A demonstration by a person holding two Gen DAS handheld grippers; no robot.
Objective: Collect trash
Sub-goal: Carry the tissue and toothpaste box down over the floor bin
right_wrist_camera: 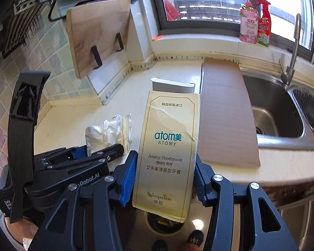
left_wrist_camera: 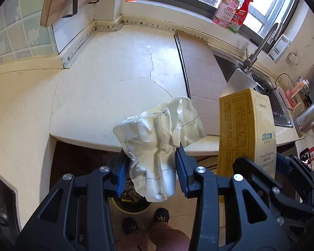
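Observation:
My left gripper (left_wrist_camera: 151,167) is shut on a crumpled white paper wrapper (left_wrist_camera: 157,138), held in the air past the counter's front edge, above a round trash bin (left_wrist_camera: 131,205) on the floor. My right gripper (right_wrist_camera: 163,179) is shut on a yellow Atomy toothpaste box (right_wrist_camera: 169,146), held upright just right of the left gripper. The box also shows in the left wrist view (left_wrist_camera: 245,133). The wrapper (right_wrist_camera: 108,133) and left gripper show at the left of the right wrist view. The bin (right_wrist_camera: 165,223) lies below the box.
A cream countertop (left_wrist_camera: 106,83) with a cardboard sheet (left_wrist_camera: 201,73) runs to a steel sink (right_wrist_camera: 278,113) with a faucet (right_wrist_camera: 293,48). A cutting board (right_wrist_camera: 98,33) leans on the tiled wall. Two bottles (right_wrist_camera: 255,25) stand on the windowsill. My shoes (left_wrist_camera: 144,219) are beside the bin.

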